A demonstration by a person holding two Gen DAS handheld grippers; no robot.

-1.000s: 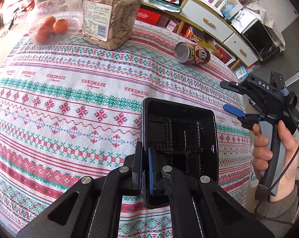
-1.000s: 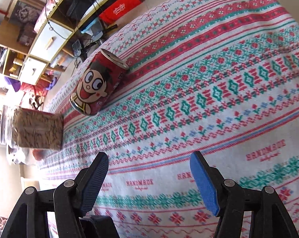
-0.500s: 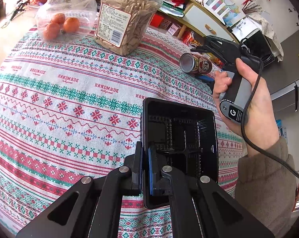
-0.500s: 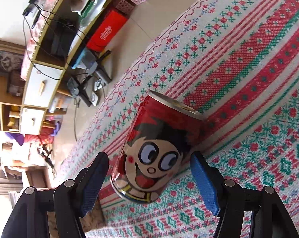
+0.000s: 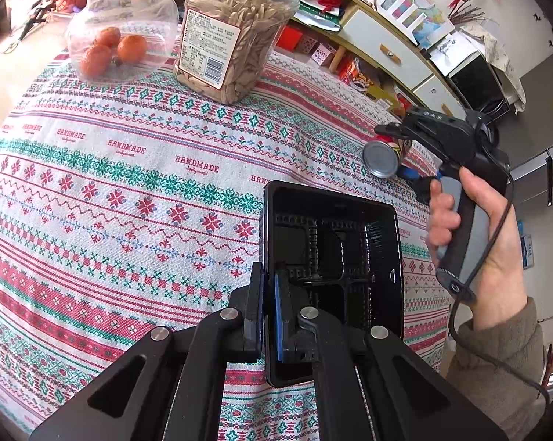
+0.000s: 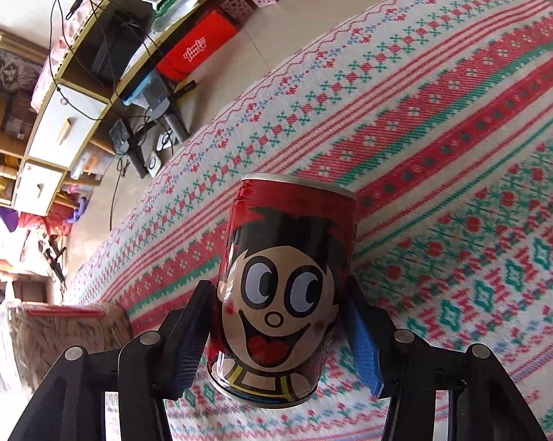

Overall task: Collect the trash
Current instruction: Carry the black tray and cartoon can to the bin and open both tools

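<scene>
A red drink can (image 6: 280,286) with a cartoon face sits between the fingers of my right gripper (image 6: 276,334), which is closed around its sides. In the left wrist view the can (image 5: 383,156) shows its silver end near the table's far right edge, with the right gripper (image 5: 401,154) around it. My left gripper (image 5: 269,316) is shut on the near left wall of a black plastic bin (image 5: 331,257), which is open at the top and looks empty.
A patterned tablecloth (image 5: 129,183) covers the table. A tall jar of seeds (image 5: 232,33) and a round jar with oranges (image 5: 118,25) stand at the far side. Shelves and drawers (image 5: 386,47) lie beyond the table edge.
My right gripper has moved in on the can and its fingers have closed from wide open onto the can's sides. The left gripper still holds the bin.
</scene>
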